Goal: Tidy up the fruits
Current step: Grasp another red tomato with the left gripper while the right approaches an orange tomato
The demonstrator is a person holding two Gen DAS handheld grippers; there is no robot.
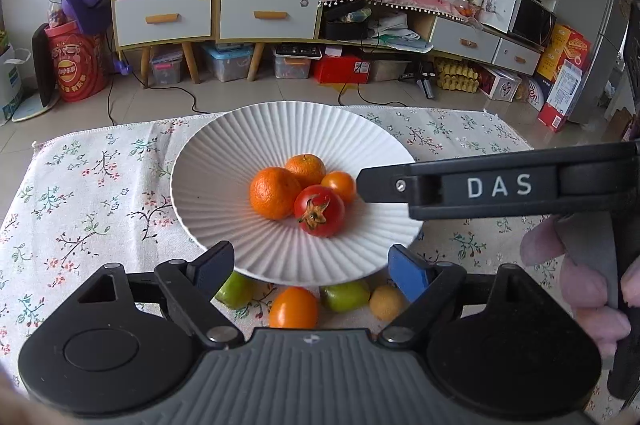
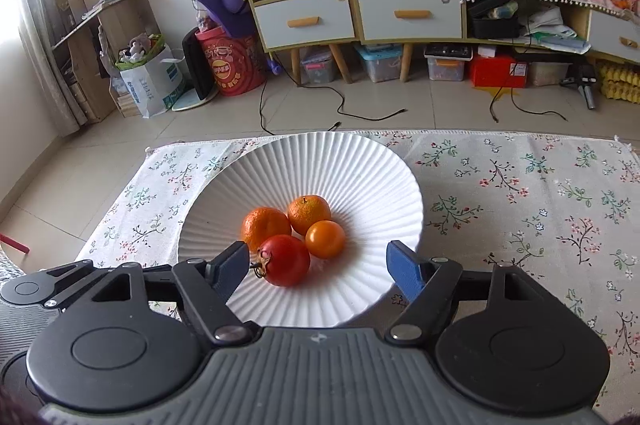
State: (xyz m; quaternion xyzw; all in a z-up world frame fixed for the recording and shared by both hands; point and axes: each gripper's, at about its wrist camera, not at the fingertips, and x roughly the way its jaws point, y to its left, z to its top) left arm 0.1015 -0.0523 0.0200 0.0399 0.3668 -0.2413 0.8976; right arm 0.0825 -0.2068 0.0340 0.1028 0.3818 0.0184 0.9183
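Left hand-held gripper point(image 1: 312, 267): jaws spread wide, nothing between them; poised over the near rim of the plate, which suggests a fruit was just let go.
Right hand-held gripper point(image 2: 318, 265): jaws apart and empty; the red tomato lies between the fingers, untouched.
Plate point(image 1: 224, 145): white, ribbed, on the flowered cloth point(image 1: 80, 193); serves as the collecting point.
Fruit on plate: two mandarins point(image 1: 275, 192), an orange tomato point(image 1: 339, 185) and the red tomato point(image 1: 320, 211), clustered touching at the plate's centre, where the sloped sides settle them.
Fruit off plate: two green fruits point(image 1: 345, 295), an orange fruit point(image 1: 294, 307) and a yellow one point(image 1: 386, 301), just beside the plate's near rim, presumably awaiting transfer.
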